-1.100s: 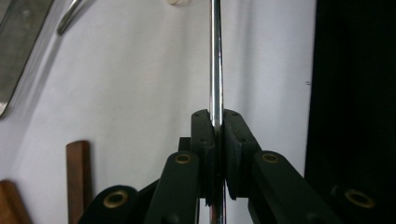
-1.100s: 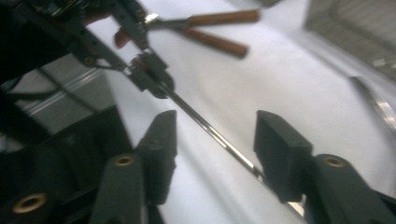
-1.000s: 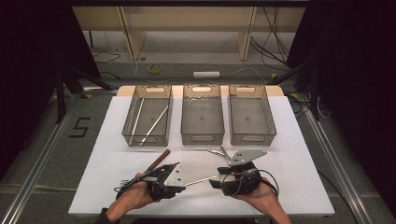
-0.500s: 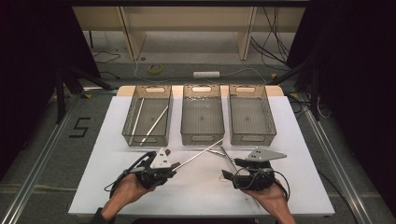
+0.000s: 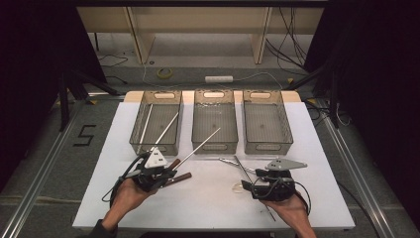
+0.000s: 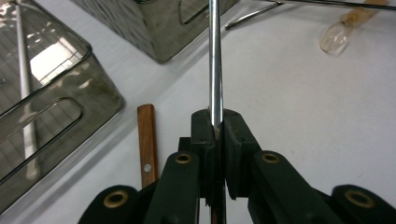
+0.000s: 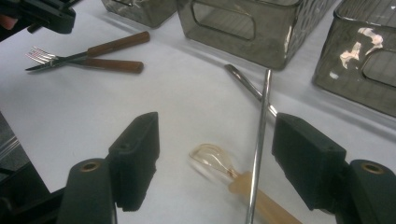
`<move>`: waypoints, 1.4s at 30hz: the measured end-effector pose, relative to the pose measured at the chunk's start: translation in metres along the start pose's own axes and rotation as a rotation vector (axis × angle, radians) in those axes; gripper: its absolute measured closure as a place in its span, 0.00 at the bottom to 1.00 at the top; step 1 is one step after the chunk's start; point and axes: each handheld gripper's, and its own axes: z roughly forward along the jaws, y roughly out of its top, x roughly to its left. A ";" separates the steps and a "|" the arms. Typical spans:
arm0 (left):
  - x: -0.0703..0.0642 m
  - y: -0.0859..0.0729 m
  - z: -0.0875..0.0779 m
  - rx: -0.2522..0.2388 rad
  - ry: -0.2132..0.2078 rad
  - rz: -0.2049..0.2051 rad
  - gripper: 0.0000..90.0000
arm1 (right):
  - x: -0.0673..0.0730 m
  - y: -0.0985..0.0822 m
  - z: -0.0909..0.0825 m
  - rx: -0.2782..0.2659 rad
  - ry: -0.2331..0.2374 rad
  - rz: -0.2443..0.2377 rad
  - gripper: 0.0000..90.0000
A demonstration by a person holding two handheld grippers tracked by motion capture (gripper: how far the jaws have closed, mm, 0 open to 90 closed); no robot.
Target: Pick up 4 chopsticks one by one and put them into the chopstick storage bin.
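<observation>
left gripper [image 5: 166, 168]: moved from the table's near middle toward its near-left part, closer to the left bin [image 5: 157, 122].
metal rod [image 5: 198, 148]: lifted off the table in the left gripper's clamped jaws, tip now over the middle bin's [image 5: 215, 121] near edge.
right gripper [image 5: 251, 184]: drew rightward along the near edge; jaws have just been opening, nothing pinched between them.

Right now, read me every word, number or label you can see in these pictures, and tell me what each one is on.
"5": a dark mark on the grey floor, left of the white table.
Nothing readable on the three bins, the utensils or either gripper: none carries a legible label in any view.
</observation>
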 end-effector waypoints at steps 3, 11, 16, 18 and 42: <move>0.004 -0.001 -0.002 -0.007 0.011 -0.017 0.93 | -0.002 -0.002 0.001 0.004 -0.007 0.010 0.37; 0.011 -0.001 -0.007 -0.028 0.030 -0.052 0.93 | -0.005 -0.004 0.000 0.007 -0.017 0.023 0.37; 0.022 0.003 -0.014 -0.047 0.046 -0.072 0.93 | -0.007 -0.005 0.000 0.006 -0.020 0.032 0.37; 0.027 0.006 -0.015 -0.055 0.060 -0.079 0.93 | -0.007 -0.006 0.000 0.008 -0.019 0.035 0.37; 0.099 0.027 -0.004 -0.109 0.160 -0.281 0.93 | -0.005 -0.010 -0.002 0.012 -0.017 0.044 0.36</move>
